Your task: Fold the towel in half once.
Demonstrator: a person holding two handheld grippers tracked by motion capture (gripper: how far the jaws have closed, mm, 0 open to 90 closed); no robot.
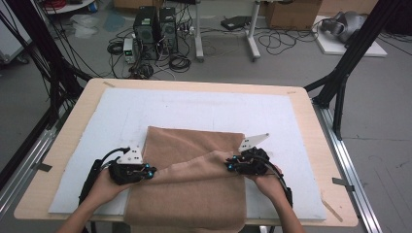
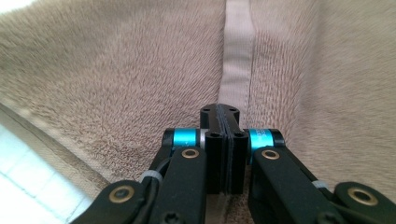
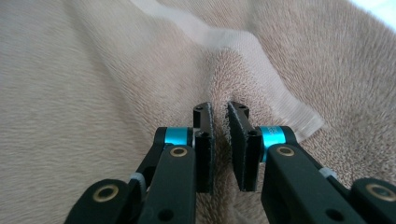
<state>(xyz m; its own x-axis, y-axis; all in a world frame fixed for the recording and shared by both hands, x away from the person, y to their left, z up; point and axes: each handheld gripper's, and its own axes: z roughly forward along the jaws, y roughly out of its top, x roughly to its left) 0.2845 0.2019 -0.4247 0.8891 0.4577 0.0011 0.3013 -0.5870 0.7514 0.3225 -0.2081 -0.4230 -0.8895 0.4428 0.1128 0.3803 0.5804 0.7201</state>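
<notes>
Tan terry cloth, a soft brown towel (image 1: 194, 179) with a smooth woven hem band, lay on the near half of the white foam mat (image 1: 204, 107), its near edge hanging over the table's front. Its two side edges were raised toward the middle, and a fold ridge ran between the grippers.

At the near left, the left gripper (image 1: 148, 172) had its jaws pressed flat together on the towel's left edge; in the left gripper view (image 2: 224, 116) the pads met with no gap, right at the pale hem band (image 2: 236, 56). At the near right, the right gripper (image 1: 231, 164) pinched the opposite edge; its own view (image 3: 219, 114) showed the pads set close with a thin bunch of pile between them, so that hold looked shallower than the left one.

The step in hand seemed to be folding the cloth by carrying both held edges over it. To do it well, both hands should rise together and travel evenly, keeping the ridge taut and straight. The right pinch might slip, so a deeper bite on the hem would help.

Farther off lay the bare mat and the light wooden table (image 1: 301, 97).
</notes>
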